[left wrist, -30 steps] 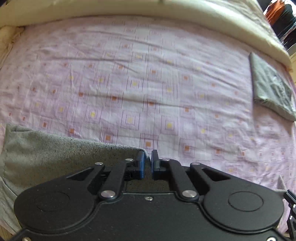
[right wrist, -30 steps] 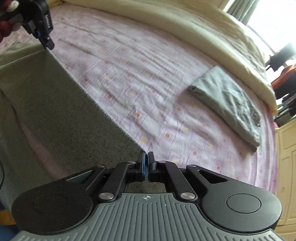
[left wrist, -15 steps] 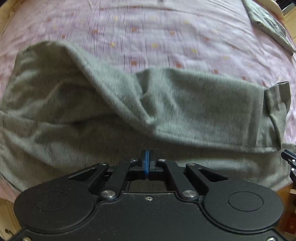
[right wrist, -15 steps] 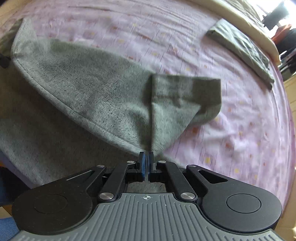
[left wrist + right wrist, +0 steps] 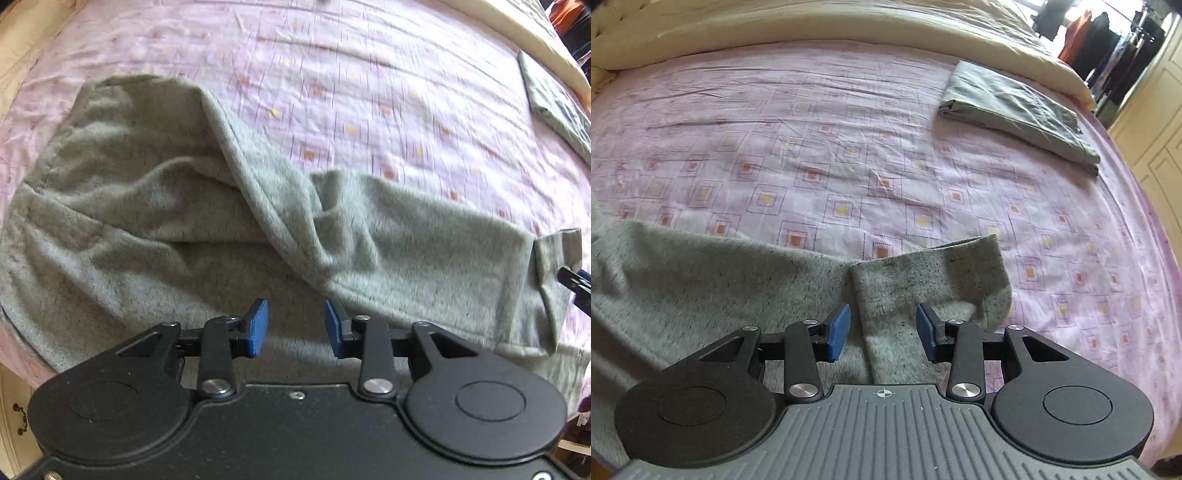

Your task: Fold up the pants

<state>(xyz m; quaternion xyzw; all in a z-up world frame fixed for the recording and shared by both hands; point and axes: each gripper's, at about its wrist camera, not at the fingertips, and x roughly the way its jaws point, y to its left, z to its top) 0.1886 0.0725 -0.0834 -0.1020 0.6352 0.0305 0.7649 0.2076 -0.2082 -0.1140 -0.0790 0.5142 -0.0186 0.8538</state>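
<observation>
Grey fleece pants (image 5: 229, 206) lie rumpled across the near side of the bed, waist end at the left, legs running right. My left gripper (image 5: 295, 326) hovers over their near edge with its jaws opening; the blue pads touch no cloth. In the right wrist view the pants (image 5: 701, 280) end in a leg cuff folded back on itself. My right gripper (image 5: 882, 330) sits above that cuff, jaws opening, the cloth lying below and between the pads without being pinched. A tip of the right gripper (image 5: 574, 282) shows at the left wrist view's right edge.
The bed wears a lilac sheet (image 5: 849, 147) with small squares. A folded grey garment (image 5: 1015, 110) rests at the far right, also seen as folded garment (image 5: 554, 99). A cream duvet (image 5: 812, 26) lines the far side. Cupboard doors (image 5: 1156, 155) stand to the right.
Both grippers were shut on the pants and have let go, jaws now apart. The pants, held up a second ago, now lie on the bed. The right wrist view has tilted up.
</observation>
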